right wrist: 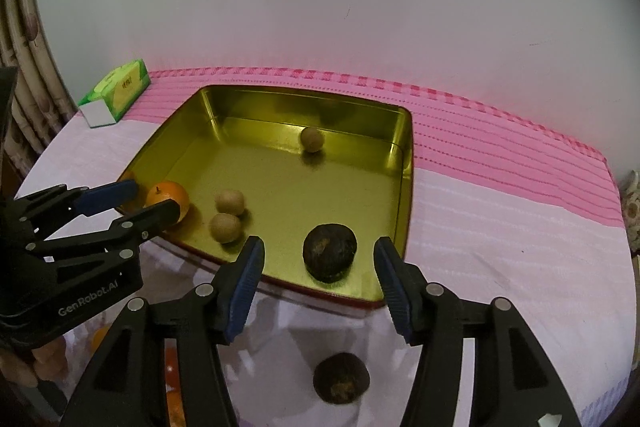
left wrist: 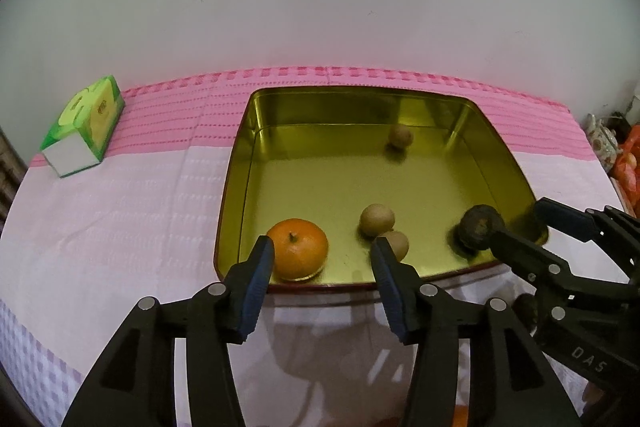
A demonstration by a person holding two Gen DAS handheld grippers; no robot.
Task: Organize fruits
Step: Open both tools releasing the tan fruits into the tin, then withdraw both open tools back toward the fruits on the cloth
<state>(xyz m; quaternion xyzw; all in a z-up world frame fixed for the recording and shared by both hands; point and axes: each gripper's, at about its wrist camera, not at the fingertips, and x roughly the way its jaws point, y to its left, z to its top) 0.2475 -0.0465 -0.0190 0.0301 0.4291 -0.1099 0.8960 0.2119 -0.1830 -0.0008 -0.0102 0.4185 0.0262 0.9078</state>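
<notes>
A gold tin tray [left wrist: 256,163] [right wrist: 406,187] lies on the pink cloth. In it are an orange [left wrist: 299,253] [right wrist: 170,198], three small tan fruits, two near the front [left wrist: 377,220] [right wrist: 229,202] and one at the back [left wrist: 400,135] [right wrist: 312,139], and a dark brown fruit [left wrist: 479,227] [right wrist: 329,252]. My left gripper [left wrist: 322,259] is open and empty at the tray's near edge by the orange. My right gripper [right wrist: 320,267] is open and empty around the dark fruit's near side. A second dark fruit [right wrist: 341,377] lies on the cloth below it.
A green tissue box [left wrist: 86,123] [right wrist: 117,91] stands at the far left of the table. A white wall rises behind. More oranges [right wrist: 174,383] lie low at the near left. A teapot [left wrist: 602,139] and orange bags sit beyond the right edge.
</notes>
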